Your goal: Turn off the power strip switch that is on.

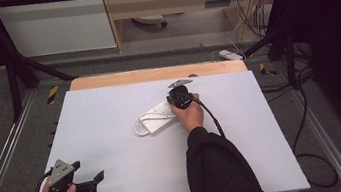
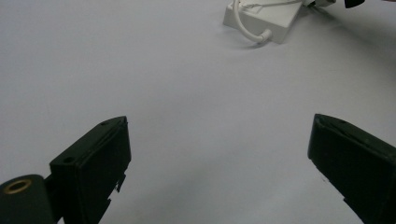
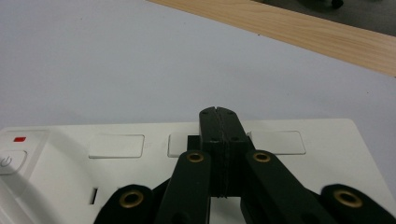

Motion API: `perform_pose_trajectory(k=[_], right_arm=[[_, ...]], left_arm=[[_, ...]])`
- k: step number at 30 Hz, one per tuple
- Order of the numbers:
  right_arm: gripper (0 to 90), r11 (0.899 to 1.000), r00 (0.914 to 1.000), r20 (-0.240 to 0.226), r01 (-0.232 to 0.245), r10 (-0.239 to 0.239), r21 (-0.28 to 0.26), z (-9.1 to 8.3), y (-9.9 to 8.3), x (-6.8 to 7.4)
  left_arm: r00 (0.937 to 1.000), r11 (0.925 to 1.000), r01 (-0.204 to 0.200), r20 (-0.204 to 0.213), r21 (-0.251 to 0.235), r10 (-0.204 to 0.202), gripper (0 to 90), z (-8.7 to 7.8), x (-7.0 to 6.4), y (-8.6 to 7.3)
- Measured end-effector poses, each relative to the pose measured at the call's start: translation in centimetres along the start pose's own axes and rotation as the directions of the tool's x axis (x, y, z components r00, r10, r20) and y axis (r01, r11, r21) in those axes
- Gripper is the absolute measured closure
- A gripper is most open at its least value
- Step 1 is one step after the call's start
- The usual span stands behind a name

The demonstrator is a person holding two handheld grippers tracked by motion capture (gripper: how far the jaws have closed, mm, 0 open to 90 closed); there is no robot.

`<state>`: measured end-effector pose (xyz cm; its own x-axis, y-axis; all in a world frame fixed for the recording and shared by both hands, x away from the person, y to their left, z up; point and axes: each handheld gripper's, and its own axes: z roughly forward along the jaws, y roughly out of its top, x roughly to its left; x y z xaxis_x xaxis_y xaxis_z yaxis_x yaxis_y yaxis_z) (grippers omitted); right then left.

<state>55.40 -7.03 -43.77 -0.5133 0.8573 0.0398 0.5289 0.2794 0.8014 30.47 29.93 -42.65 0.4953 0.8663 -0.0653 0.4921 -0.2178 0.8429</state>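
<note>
Two hand-held grippers: my right hand-held gripper [image 1: 179, 96] reaches forward to mid-bench [image 1: 120, 184], jaws pressed together, empty, tips down on the white power strip [image 1: 157, 118], which lies slantwise. My left hand-held gripper [image 1: 89, 182] gapes wide near the bench's front-left corner.
</note>
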Motion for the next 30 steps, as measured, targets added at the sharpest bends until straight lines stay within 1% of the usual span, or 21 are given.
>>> perform_pose_trajectory(k=[2,20,23,30], right_arm=[[90.0,1.0,1.0,-0.003,-0.006,0.006,-0.003,0.01,-0.02,-0.05],[90.0,1.0,0.9999,-0.009,-0.009,0.009,-0.005,-0.01,-0.05,0.04],[90.0,1.0,0.9999,-0.011,0.0,0.0,-0.007,-0.11,-0.08,0.12],[90.0,1.0,0.9999,-0.011,-0.001,0.001,-0.022,-0.64,0.02,0.17]], left_arm=[[1.0,1.0,0.0,0.0,0.0,0.0,6.0,0.0,0.0,0.0],[1.0,1.0,-0.002,-0.001,0.001,0.002,6.0,0.02,-0.01,0.01],[1.0,1.0,-0.002,-0.002,0.001,0.002,6.0,0.02,-0.01,0.01],[1.0,1.0,-0.005,0.0,0.001,0.005,6.0,0.05,-0.06,0.01]])
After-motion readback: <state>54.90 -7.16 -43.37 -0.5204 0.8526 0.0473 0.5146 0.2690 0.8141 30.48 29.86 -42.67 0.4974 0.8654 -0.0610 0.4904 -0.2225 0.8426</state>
